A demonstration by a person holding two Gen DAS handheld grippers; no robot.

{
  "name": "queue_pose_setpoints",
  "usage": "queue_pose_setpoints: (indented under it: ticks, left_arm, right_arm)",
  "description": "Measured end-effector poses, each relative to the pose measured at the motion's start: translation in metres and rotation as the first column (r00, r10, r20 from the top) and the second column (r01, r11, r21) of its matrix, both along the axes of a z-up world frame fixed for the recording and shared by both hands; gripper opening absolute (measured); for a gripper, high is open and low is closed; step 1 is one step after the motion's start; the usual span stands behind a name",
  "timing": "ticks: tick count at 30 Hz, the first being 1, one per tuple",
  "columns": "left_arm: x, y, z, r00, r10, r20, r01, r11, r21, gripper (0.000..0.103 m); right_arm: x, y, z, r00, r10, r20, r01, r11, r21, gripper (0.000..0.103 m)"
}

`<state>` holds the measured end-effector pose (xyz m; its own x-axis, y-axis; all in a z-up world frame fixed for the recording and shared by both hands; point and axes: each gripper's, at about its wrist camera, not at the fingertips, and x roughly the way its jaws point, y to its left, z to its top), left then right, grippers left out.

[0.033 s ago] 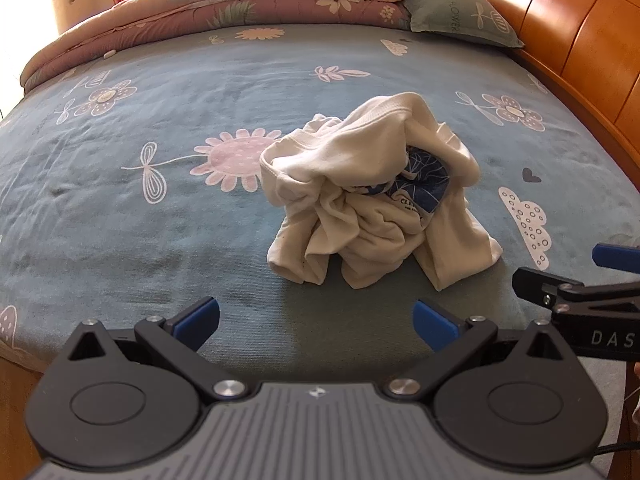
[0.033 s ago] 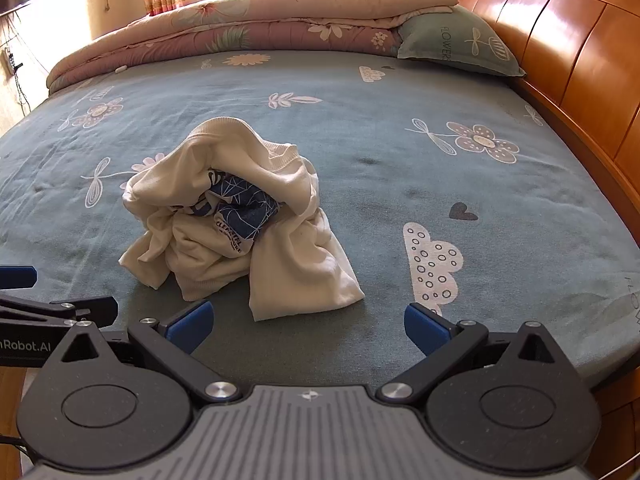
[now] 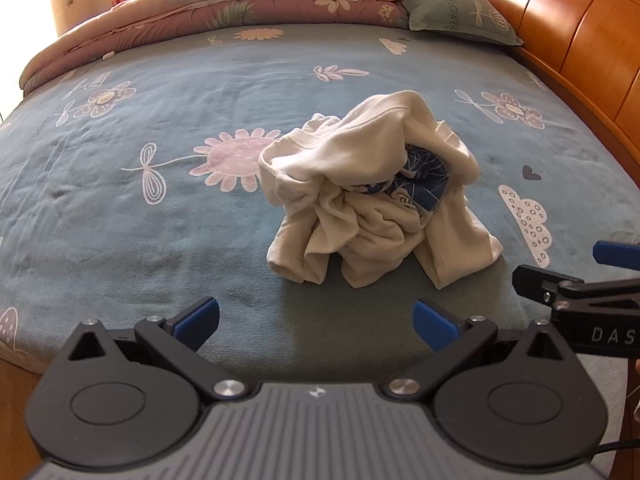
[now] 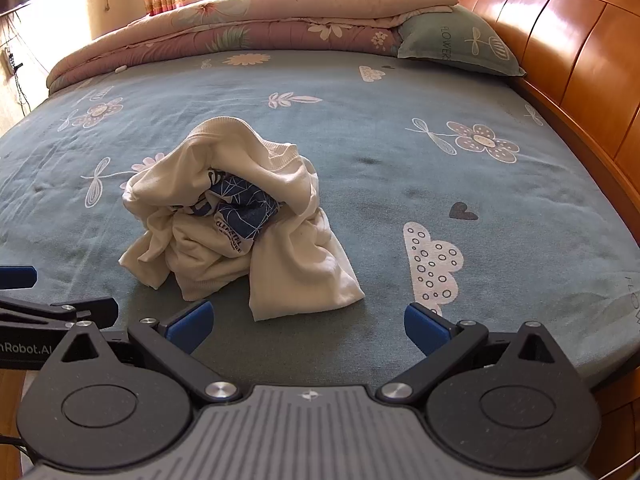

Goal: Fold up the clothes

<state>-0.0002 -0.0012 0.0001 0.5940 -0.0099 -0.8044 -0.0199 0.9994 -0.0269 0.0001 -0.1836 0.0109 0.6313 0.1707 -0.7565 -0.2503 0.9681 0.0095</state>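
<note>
A cream T-shirt [image 3: 352,160] with a dark blue print lies crumpled in a heap on the blue-grey flowered bedsheet [image 3: 160,240]. In the right wrist view the same T-shirt [image 4: 296,276] sits left of centre. My left gripper [image 3: 316,316] hovers open just short of the heap's near edge, with nothing between its blue pads. My right gripper [image 4: 308,320] is open too, empty, with the shirt's near hem just beyond it. Each gripper shows at the edge of the other's view: a right finger [image 3: 536,282] and a left finger [image 4: 92,308].
A folded pink and cream quilt [image 4: 248,28] lies along the far side of the bed, with a green pillow [image 4: 460,44] beside it. A wooden headboard [image 4: 568,52] runs along the right. The bed's near edge drops off just under the grippers.
</note>
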Motion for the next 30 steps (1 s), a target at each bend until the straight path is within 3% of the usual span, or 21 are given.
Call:
queue_pose_setpoints:
  ticks: [9, 13, 30]
  left_arm:
    - [-0.003, 0.002, 0.001, 1.0, 0.027, 0.002, -0.027, 0.999, -0.028, 0.102]
    - [-0.003, 0.0, 0.0, 1.0, -0.003, 0.001, 0.003, 1.0, 0.008, 0.102]
    - [-0.005, 0.002, 0.002, 1.0, 0.008, 0.008, -0.008, 1.0, 0.006, 0.102]
  right_arm:
    - [0.0, -0.001, -0.002, 1.0, 0.003, -0.002, -0.003, 1.0, 0.007, 0.103]
    - [0.0, -0.001, -0.002, 1.0, 0.0, -0.001, 0.0, 1.0, 0.006, 0.103]
    - [-0.002, -0.001, -0.001, 1.0, -0.004, -0.004, 0.004, 1.0, 0.003, 0.103]
